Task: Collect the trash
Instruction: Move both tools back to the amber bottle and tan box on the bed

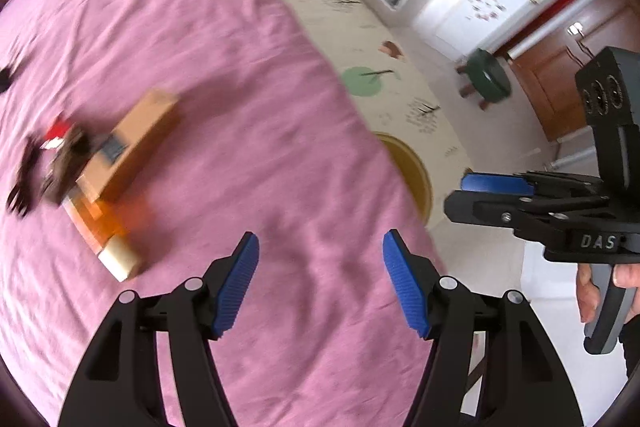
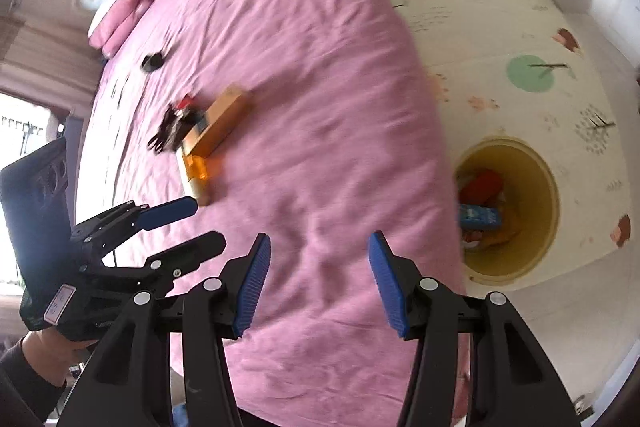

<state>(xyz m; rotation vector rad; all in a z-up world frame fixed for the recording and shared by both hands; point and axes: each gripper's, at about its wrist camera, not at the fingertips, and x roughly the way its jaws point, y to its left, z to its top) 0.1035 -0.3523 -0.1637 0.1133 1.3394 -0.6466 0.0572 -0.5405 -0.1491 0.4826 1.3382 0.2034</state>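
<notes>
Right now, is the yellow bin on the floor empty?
No, the right wrist view shows the yellow bin already holding a red item and a blue carton.

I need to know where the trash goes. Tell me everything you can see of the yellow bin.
The yellow bin is round, open-topped, plastic-looking, standing upright on the patterned floor mat right beside the pink bed. Inside lie a red item, a blue carton and orange scraps. Neither tongs touch it.

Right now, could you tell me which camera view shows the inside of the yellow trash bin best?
The right wrist view: the yellow trash bin stands on the floor beside the bed, its mouth open to the camera, with red and blue trash inside. The left wrist view catches only a sliver of its rim past the bed's edge, contents hidden.
</notes>
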